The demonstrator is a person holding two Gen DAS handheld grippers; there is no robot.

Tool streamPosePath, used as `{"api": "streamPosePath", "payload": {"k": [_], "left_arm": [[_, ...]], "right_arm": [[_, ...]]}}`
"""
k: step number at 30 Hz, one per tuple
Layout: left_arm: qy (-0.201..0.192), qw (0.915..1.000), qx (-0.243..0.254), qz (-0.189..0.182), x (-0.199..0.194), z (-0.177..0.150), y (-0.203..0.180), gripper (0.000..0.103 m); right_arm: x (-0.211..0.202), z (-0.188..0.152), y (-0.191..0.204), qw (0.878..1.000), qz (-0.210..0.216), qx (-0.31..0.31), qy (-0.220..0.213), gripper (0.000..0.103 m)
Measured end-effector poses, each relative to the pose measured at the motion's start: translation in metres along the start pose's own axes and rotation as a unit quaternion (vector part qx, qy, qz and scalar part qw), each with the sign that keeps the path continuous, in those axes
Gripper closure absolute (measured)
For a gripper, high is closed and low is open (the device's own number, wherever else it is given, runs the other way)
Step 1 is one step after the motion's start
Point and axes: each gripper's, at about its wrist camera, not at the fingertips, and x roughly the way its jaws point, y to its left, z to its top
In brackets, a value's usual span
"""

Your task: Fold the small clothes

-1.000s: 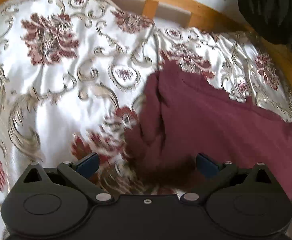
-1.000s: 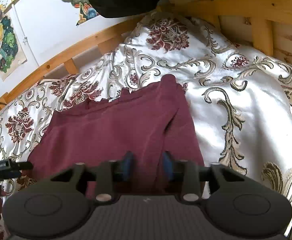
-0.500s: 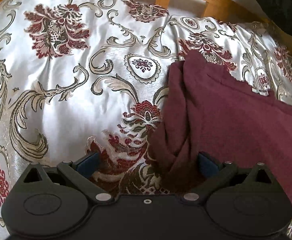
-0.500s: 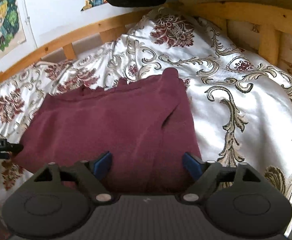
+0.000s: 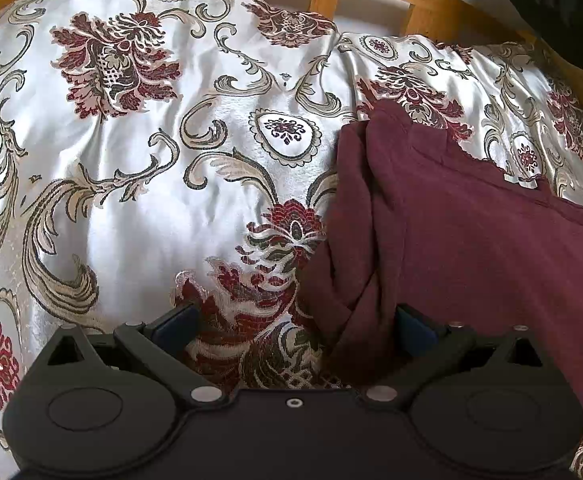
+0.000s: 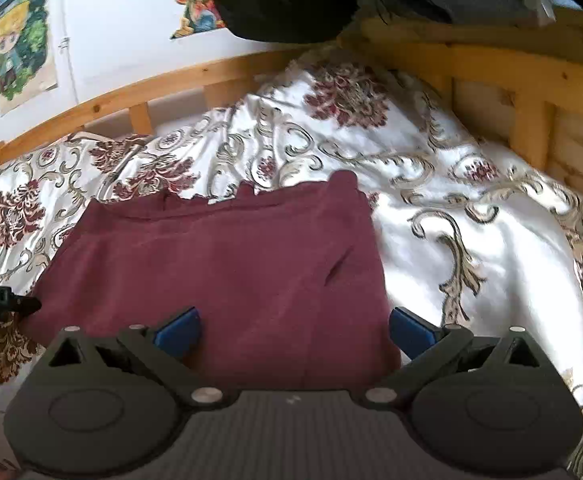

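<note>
1. Dark maroon knit garment [image 6: 219, 264] lying flat on a glossy white bedspread with maroon and gold floral brocade [image 5: 139, 200], folded into a rough rectangle; far edge scalloped, with a small white label [image 5: 521, 181] showing there.
2. Left gripper [image 5: 295, 324], black with blue pads: jaws wide apart, nothing pinched. Bunched, creased left edge of the garment lying between the fingers, close by the right-hand pad (contact not clear).
3. Right gripper [image 6: 293, 330], same build: jaws just been opening, now spread wide over the garment's near right corner, cloth between the pads but not pressed.
4. Tip of the left gripper poking in at the left edge of the right wrist view, at the garment's near left corner.
5. Pale wooden bed rail [image 6: 163, 88] beyond the bedspread; cartoon posters [image 6: 23, 48] on the white wall.
</note>
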Motion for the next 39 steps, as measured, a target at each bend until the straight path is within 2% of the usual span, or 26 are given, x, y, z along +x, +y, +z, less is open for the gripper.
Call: {"api": "streamPosePath", "payload": {"k": [2,5,9,12,16,18,20,26,31,35,39], "left_arm": [[-0.001,1.0,-0.002,-0.001,0.0,0.0,0.001,0.001],[-0.005,1.0,-0.004,-0.002,0.001,-0.002,0.001,0.001],[-0.015,0.9999,-0.001,0.0,-0.001,-0.006,0.0,0.0],[-0.021,0.9998,0.0,0.002,-0.001,-0.008,0.0,0.001],[-0.025,0.9996,0.003,0.011,0.0,-0.009,-0.003,0.001],[-0.028,0.9995,0.0,0.014,-0.001,-0.011,-0.004,0.001],[-0.03,0.9995,0.0,0.013,-0.002,-0.012,-0.004,0.001],[-0.007,0.9998,-0.007,-0.02,-0.009,-0.003,0.002,0.001],[-0.061,0.9956,0.0,-0.071,-0.026,0.008,0.002,0.001],[-0.049,0.9948,0.019,-0.087,-0.014,0.021,-0.009,0.001],[-0.015,0.995,0.035,-0.093,0.014,0.024,-0.017,0.001]], "right_arm": [[0.002,-0.002,0.009,1.0,-0.006,-0.022,-0.017,0.0],[0.01,-0.006,0.028,0.996,-0.038,-0.068,-0.041,0.0],[0.023,-0.009,0.052,0.993,-0.04,-0.088,-0.07,0.0],[0.033,-0.006,0.075,0.993,-0.041,-0.087,-0.064,0.0],[0.042,-0.019,0.094,0.989,-0.006,-0.138,-0.049,0.0],[0.05,-0.031,0.098,0.987,-0.01,-0.158,-0.026,0.001],[0.053,-0.038,0.099,0.986,-0.012,-0.166,-0.032,0.0],[0.052,-0.042,0.1,0.986,-0.012,-0.165,-0.034,0.0],[0.053,-0.041,0.1,0.986,-0.011,-0.163,-0.035,0.0],[0.052,-0.041,0.099,0.986,-0.009,-0.16,-0.037,0.0],[0.053,-0.042,0.098,0.987,-0.006,-0.158,-0.038,0.0]]}}
